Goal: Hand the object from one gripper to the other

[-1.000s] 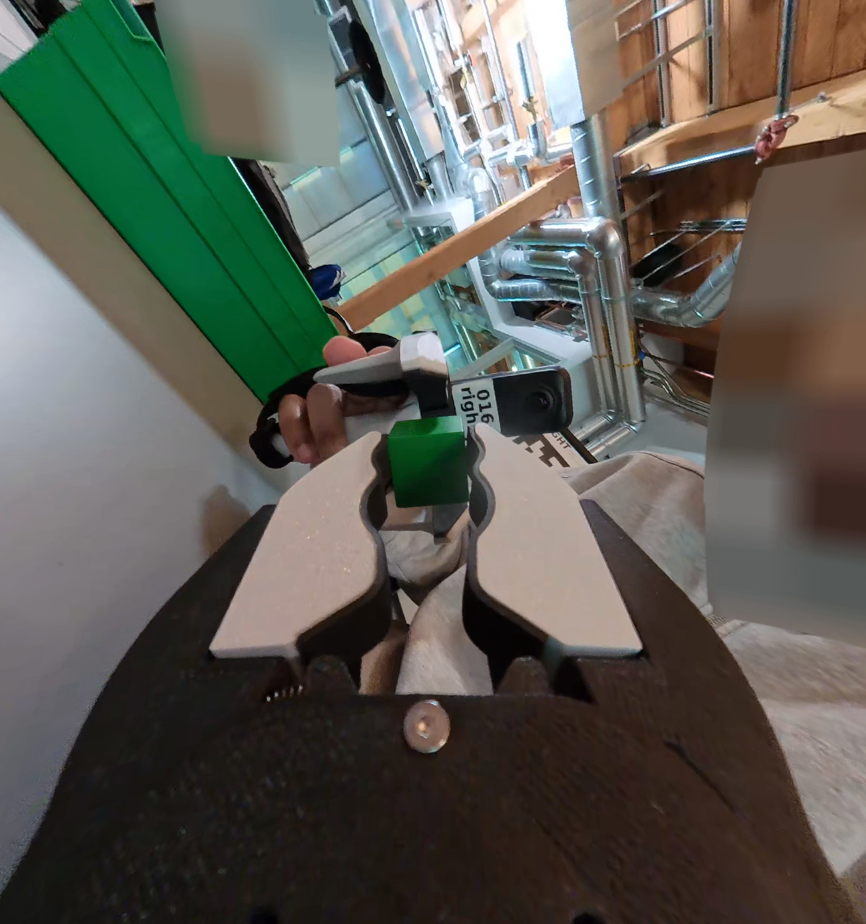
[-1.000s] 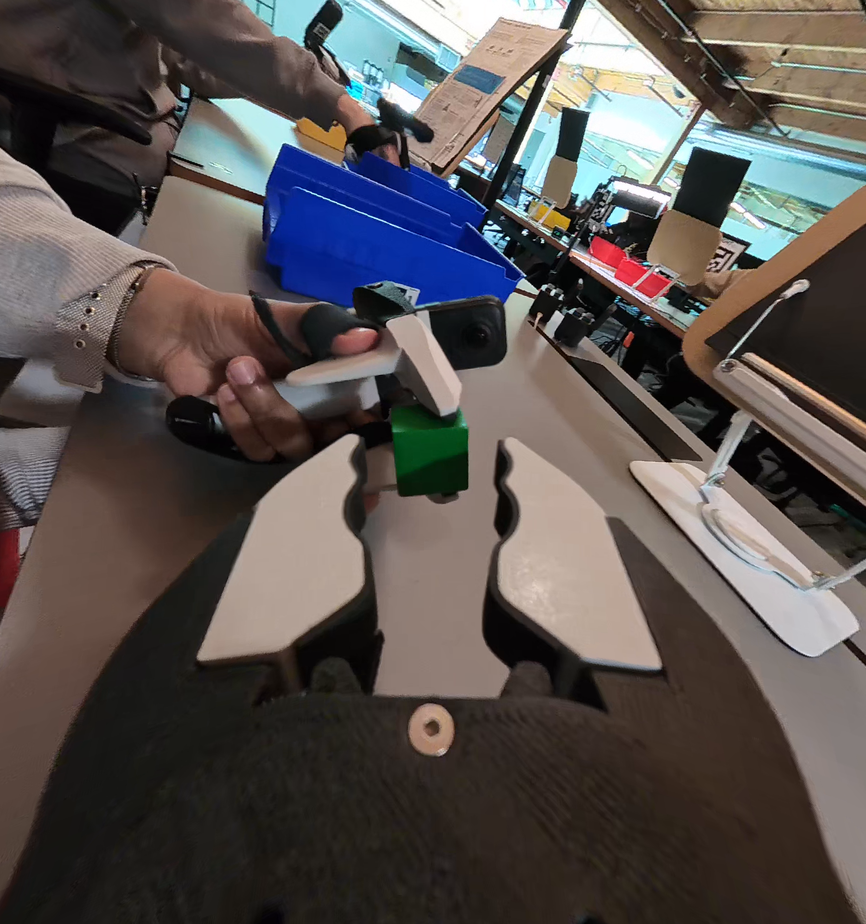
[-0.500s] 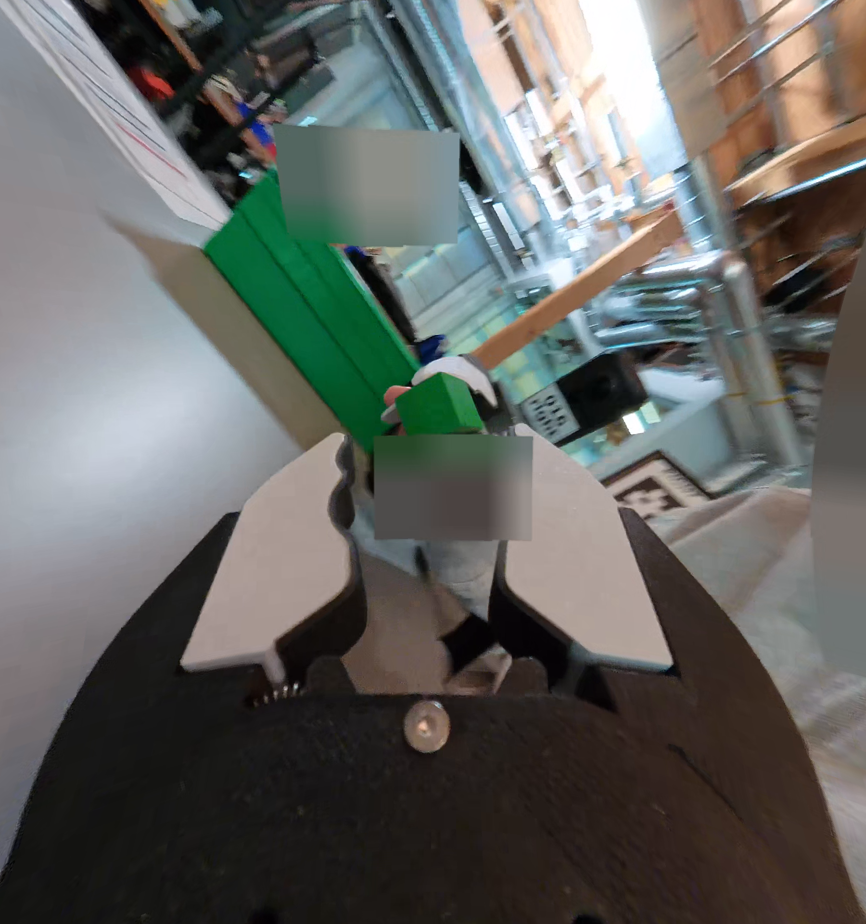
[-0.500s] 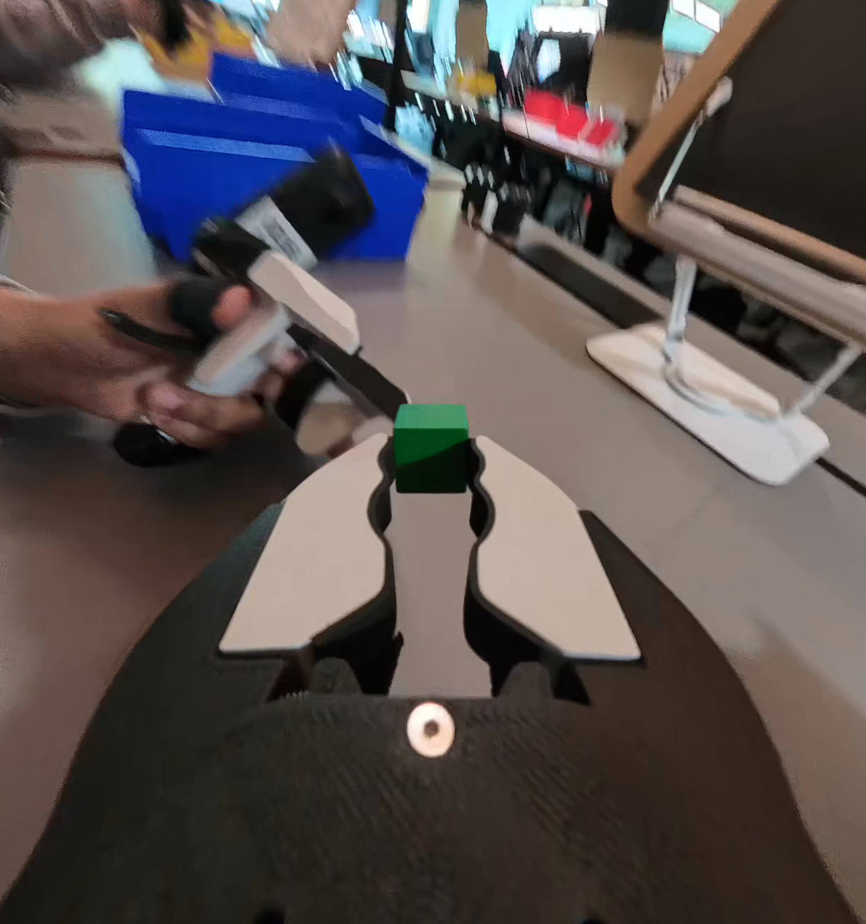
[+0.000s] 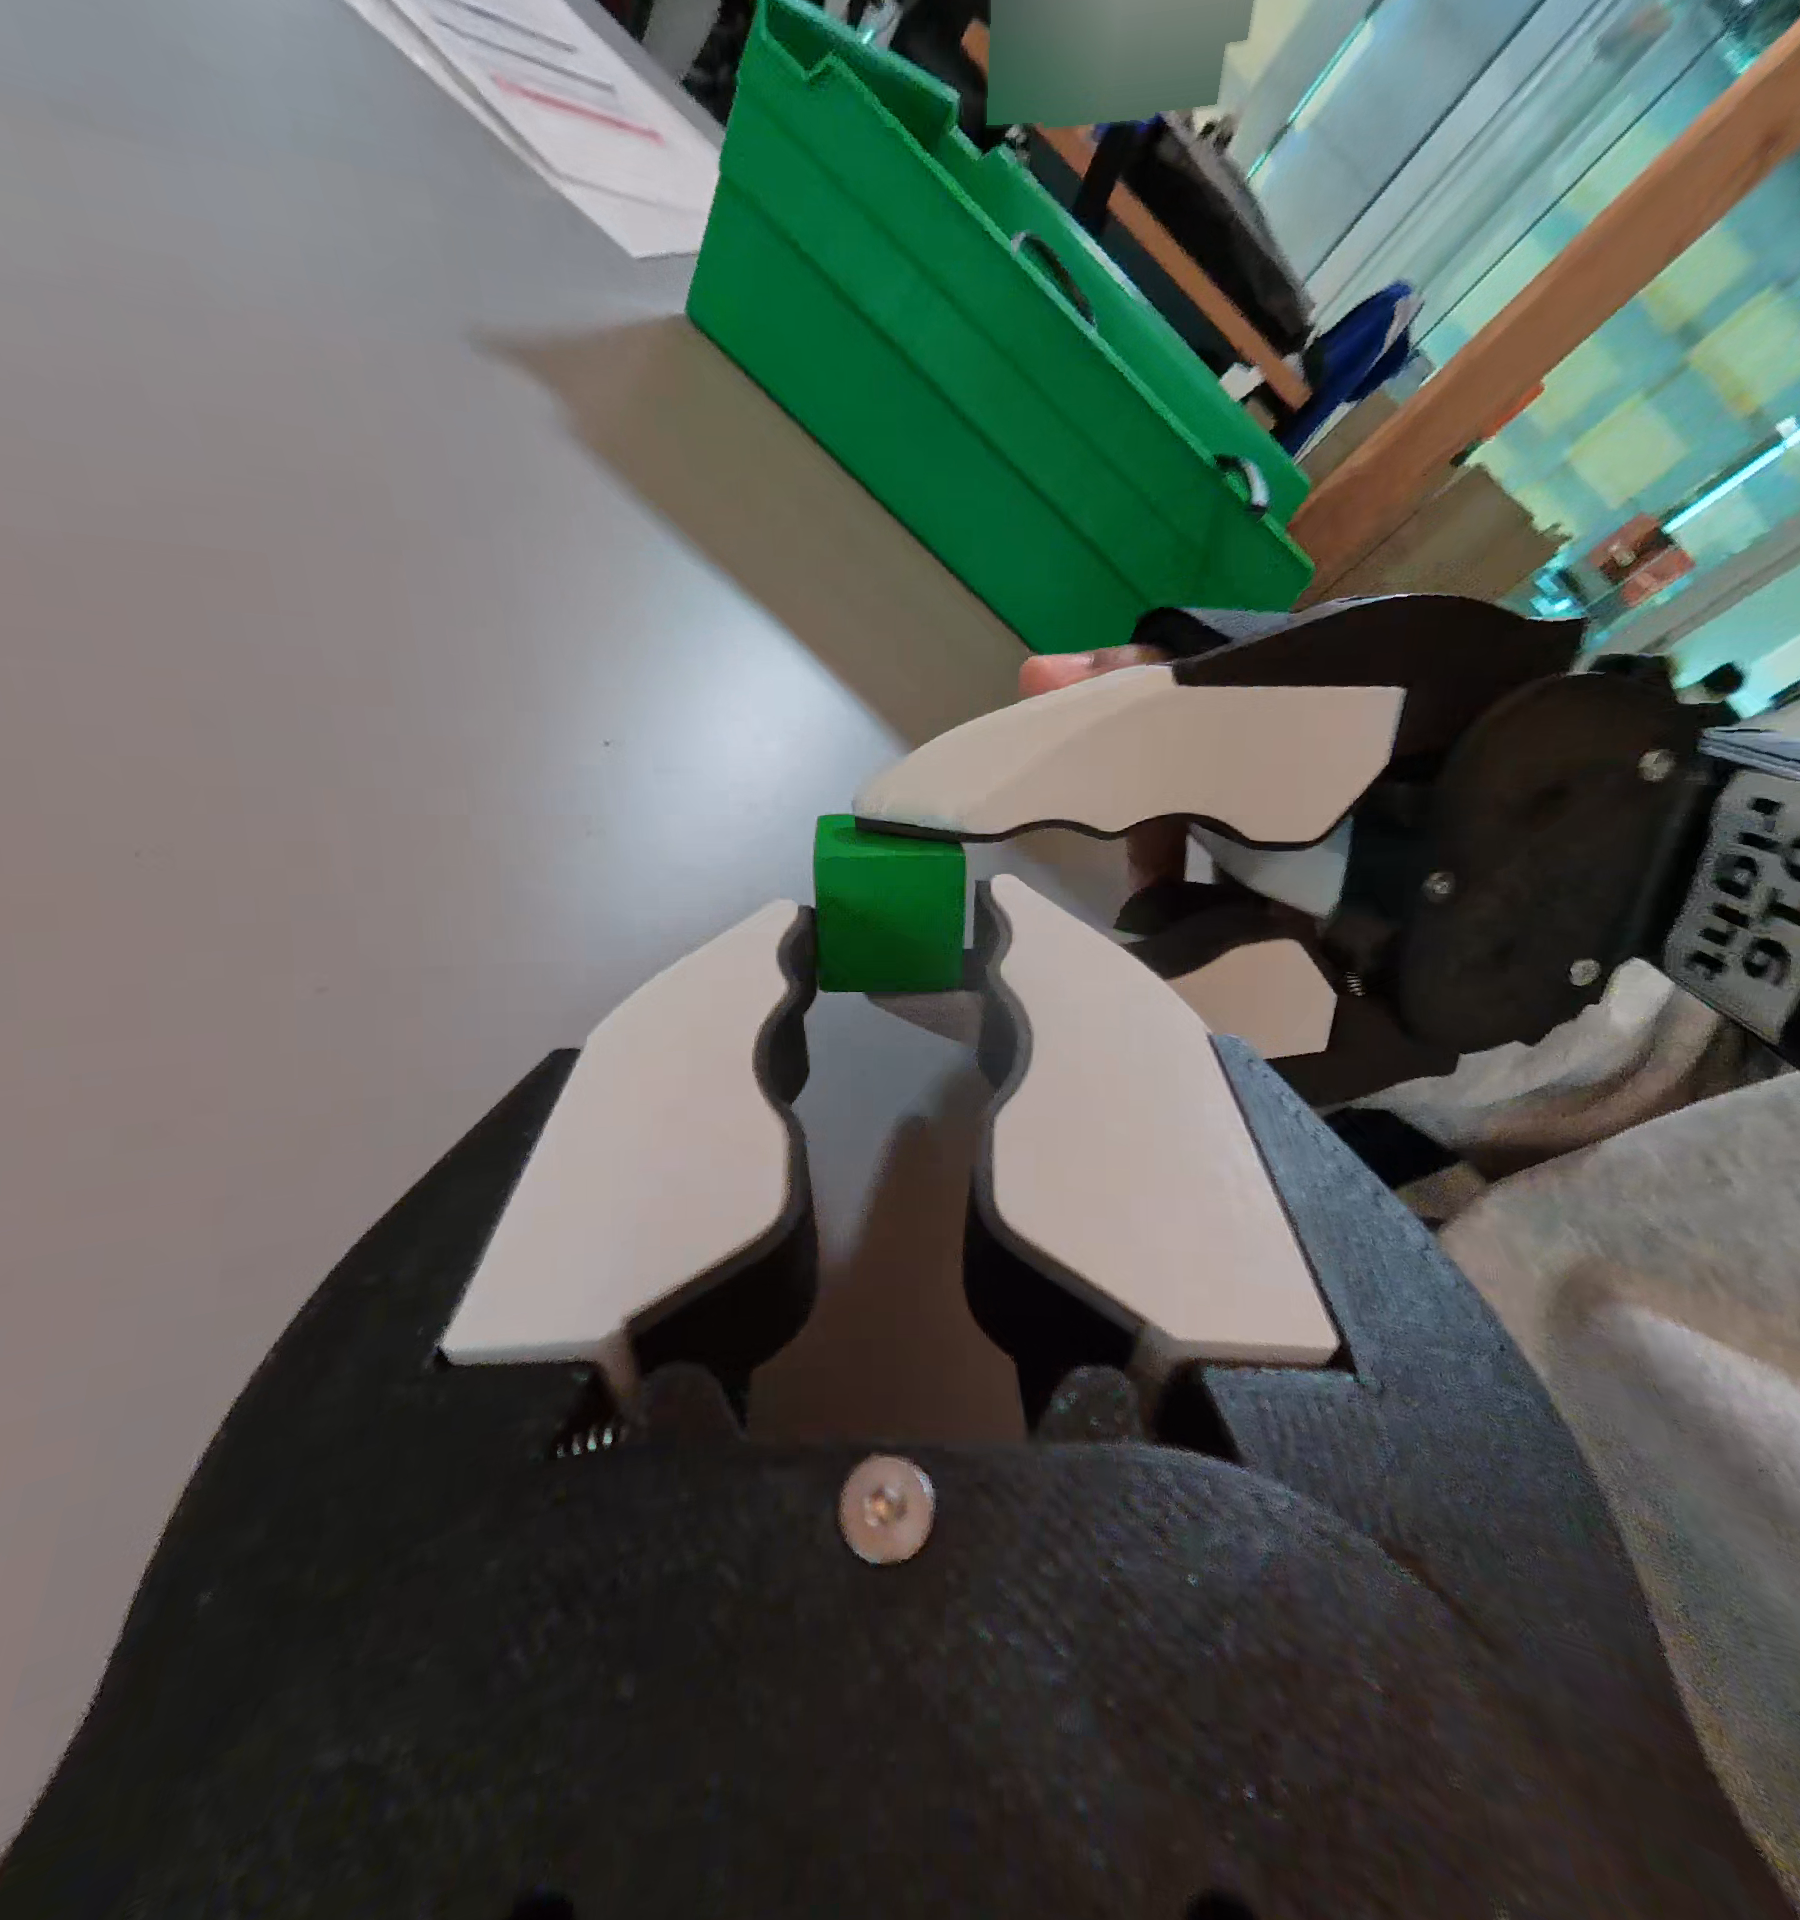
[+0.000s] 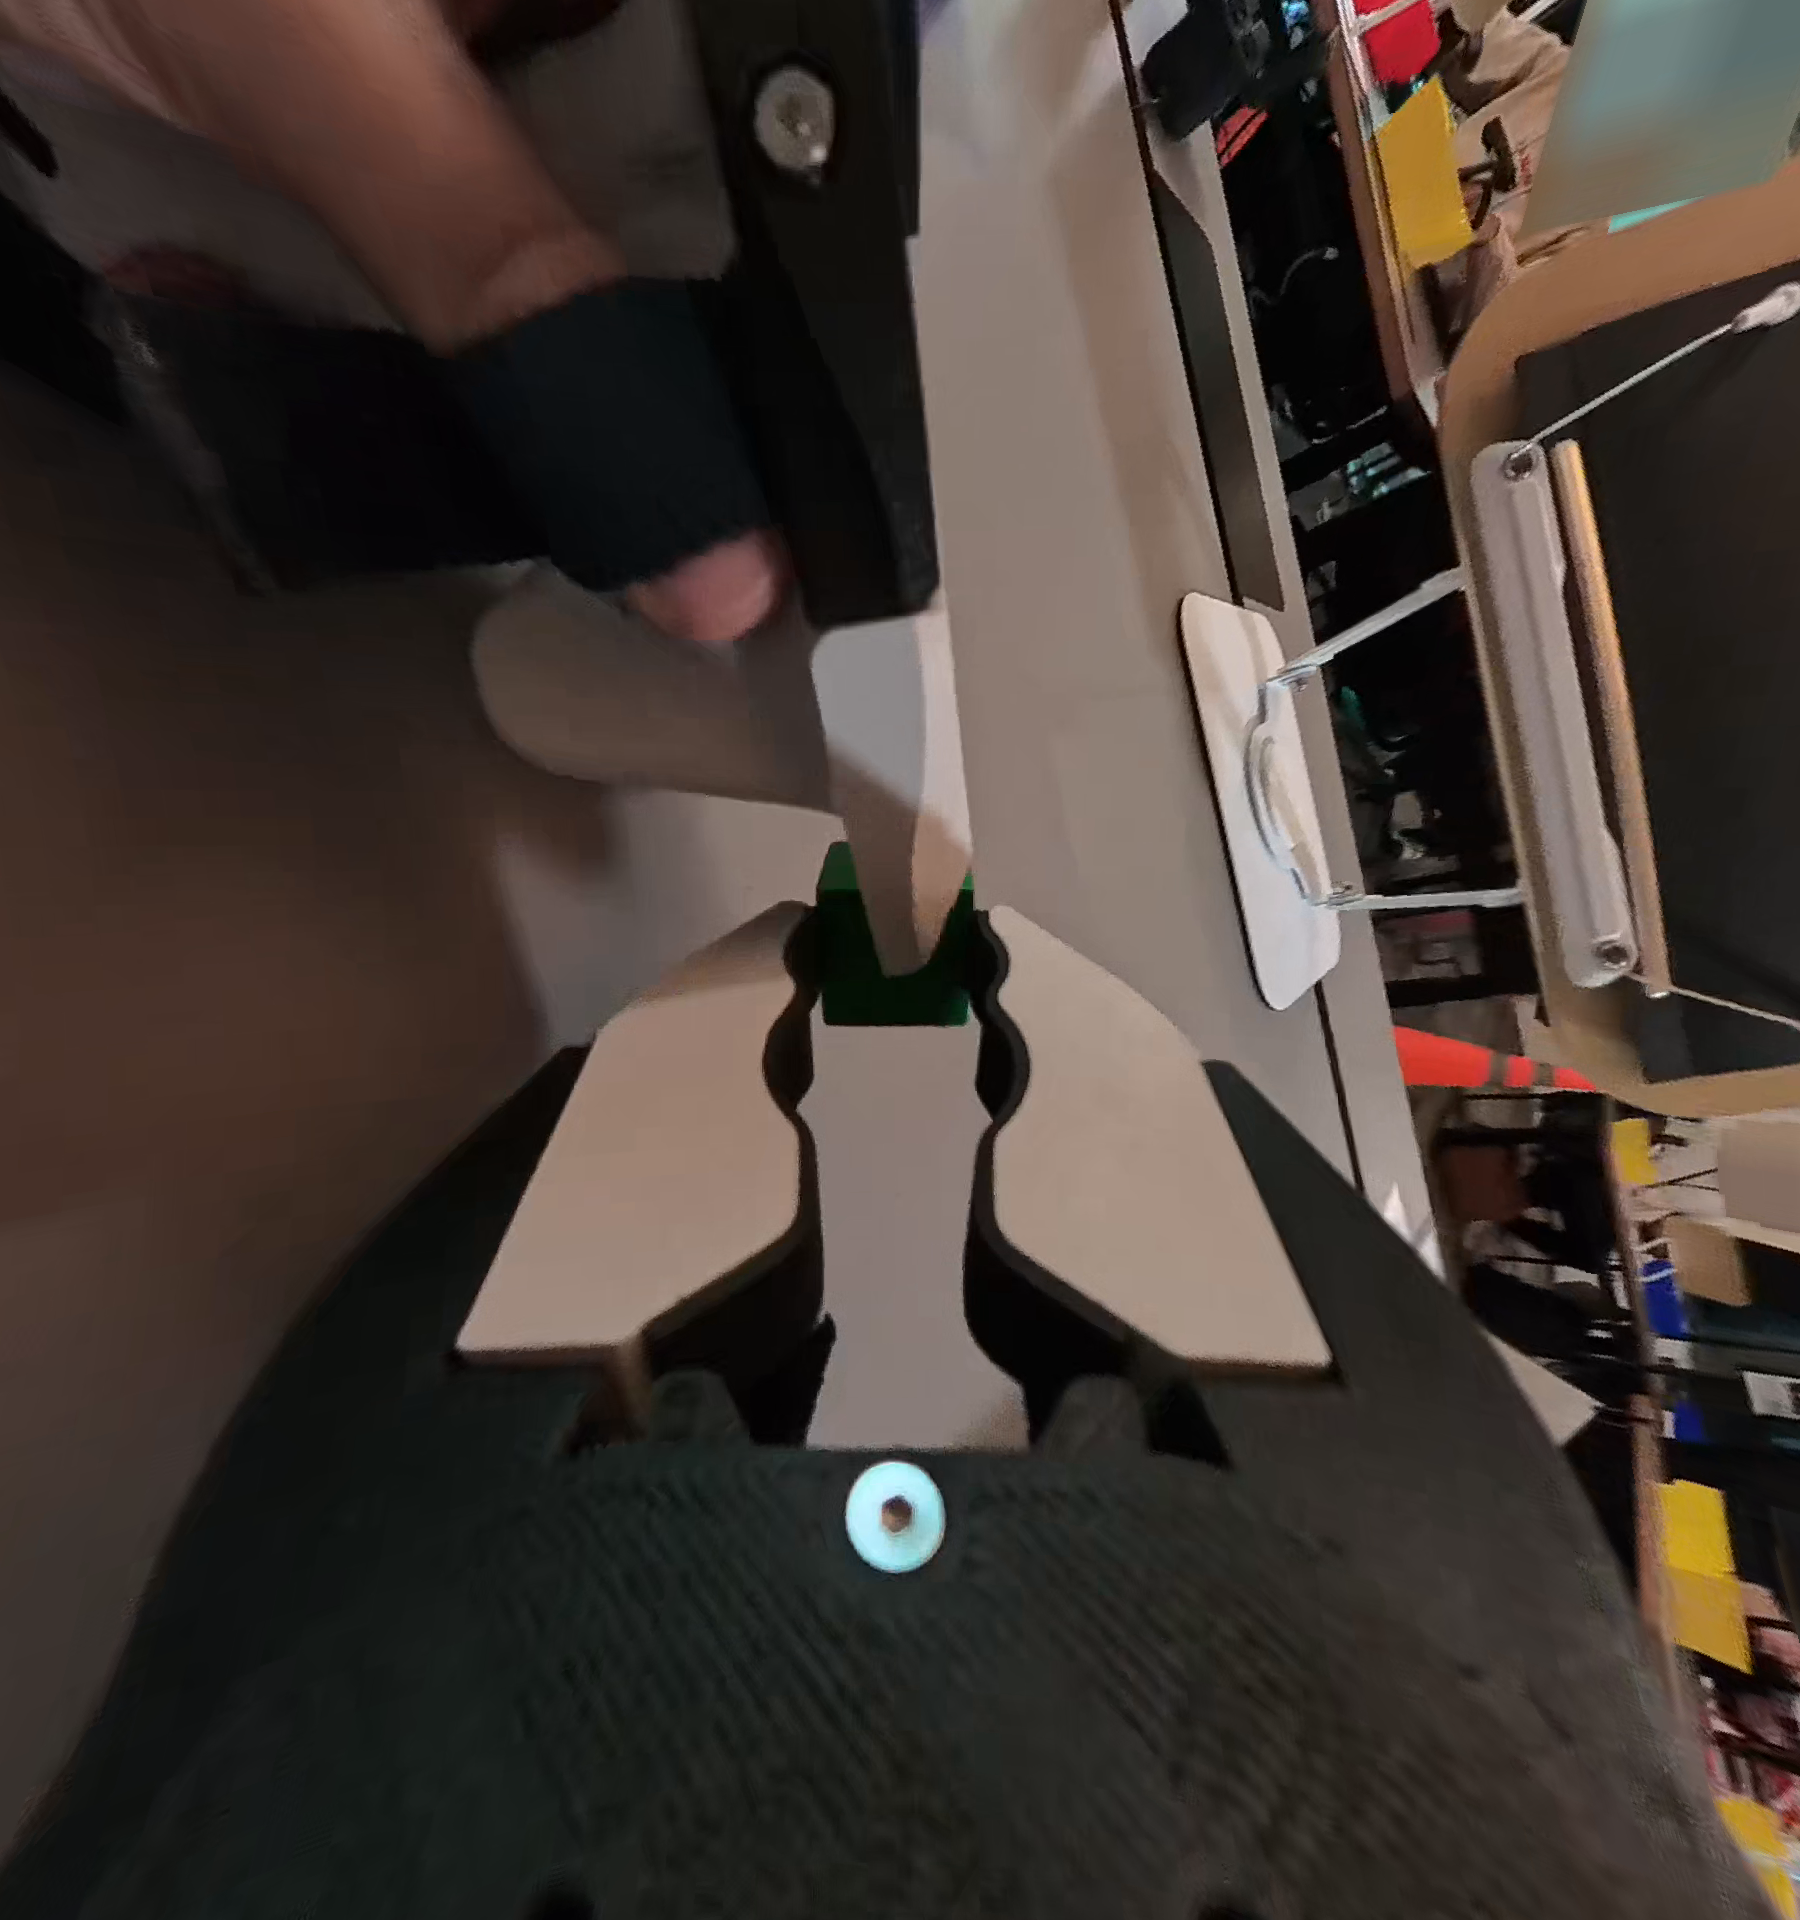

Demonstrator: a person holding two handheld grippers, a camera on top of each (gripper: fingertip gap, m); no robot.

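While both tongs (image 5: 891, 925) (image 6: 891, 935) pinch cube (image 5: 885, 920) | far faces hidden

Green plastic bins (image 5: 937, 343) on grey table (image 5: 252, 520); white printed sheets (image 5: 553, 104) lie just beside the bins.

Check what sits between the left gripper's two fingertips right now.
The green cube fills the gap between the left gripper's fingertips, as the left wrist view shows. The right gripper also clamps it, one finger on top and one beneath.
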